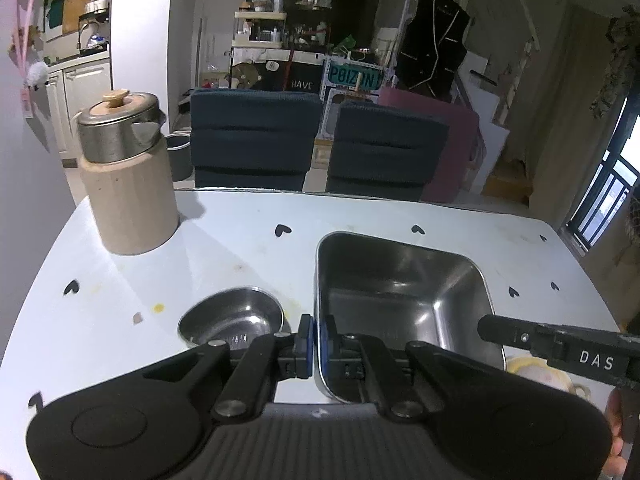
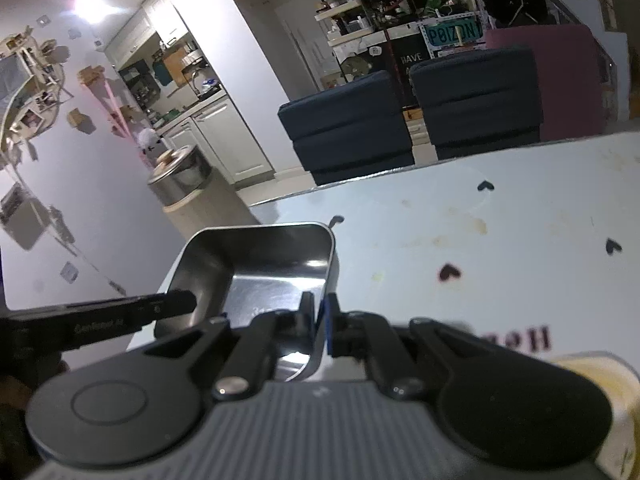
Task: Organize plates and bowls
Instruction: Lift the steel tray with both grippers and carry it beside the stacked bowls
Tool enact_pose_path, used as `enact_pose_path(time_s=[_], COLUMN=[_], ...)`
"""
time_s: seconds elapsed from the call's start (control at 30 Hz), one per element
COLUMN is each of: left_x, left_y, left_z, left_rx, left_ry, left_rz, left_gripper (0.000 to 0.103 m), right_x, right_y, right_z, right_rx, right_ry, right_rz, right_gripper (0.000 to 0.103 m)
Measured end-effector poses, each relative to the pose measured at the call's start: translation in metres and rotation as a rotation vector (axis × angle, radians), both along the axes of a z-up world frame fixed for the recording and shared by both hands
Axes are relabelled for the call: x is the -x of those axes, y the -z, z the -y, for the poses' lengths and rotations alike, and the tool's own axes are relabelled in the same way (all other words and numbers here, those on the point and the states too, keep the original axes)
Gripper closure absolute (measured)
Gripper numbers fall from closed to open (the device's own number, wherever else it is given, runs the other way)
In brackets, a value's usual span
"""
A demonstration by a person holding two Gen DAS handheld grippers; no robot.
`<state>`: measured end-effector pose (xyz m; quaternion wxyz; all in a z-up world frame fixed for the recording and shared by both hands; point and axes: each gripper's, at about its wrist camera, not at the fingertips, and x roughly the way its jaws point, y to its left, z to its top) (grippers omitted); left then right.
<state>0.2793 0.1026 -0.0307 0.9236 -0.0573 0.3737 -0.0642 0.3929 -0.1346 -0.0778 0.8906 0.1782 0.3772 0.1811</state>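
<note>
A square steel pan [image 1: 400, 300] is gripped from both sides. My left gripper [image 1: 318, 336] is shut on its left wall, one blue pad inside and one outside. My right gripper [image 2: 322, 320] is shut on the pan's [image 2: 260, 272] opposite wall. In the left wrist view the right gripper [image 1: 488, 330] reaches in from the right. The right wrist view shows the left gripper [image 2: 186, 302] coming in from the left. A small round steel bowl [image 1: 232, 316] sits on the white table [image 1: 240, 248] just left of the pan.
A tall beige canister with a steel lid [image 1: 128, 176] stands at the table's far left corner. Something pale yellow [image 1: 532, 372] lies by the pan's near right side, under the right gripper. Two dark chairs [image 1: 320, 140] stand behind the far edge.
</note>
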Motion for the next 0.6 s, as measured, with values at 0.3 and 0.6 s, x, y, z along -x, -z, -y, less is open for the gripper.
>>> enact_pose_path(time_s=[0.3,0.6], left_x=[0.046,0.074], left_y=[0.011,0.029], left_z=[0.000,-0.001], left_rx=[-0.015,-0.045], left_ry=[-0.034,-0.062], left_rz=[-0.011,-0.020], left_gripper=[0.100,0.100], right_x=[0.031,0.046], right_y=[0.010,0.017], right_z=[-0.002,-0.009], right_rx=[-0.021,0.001], right_ry=[-0.024,-0.075], right_rz=[-0.030,-0.045], right_gripper=[0.097,0.096])
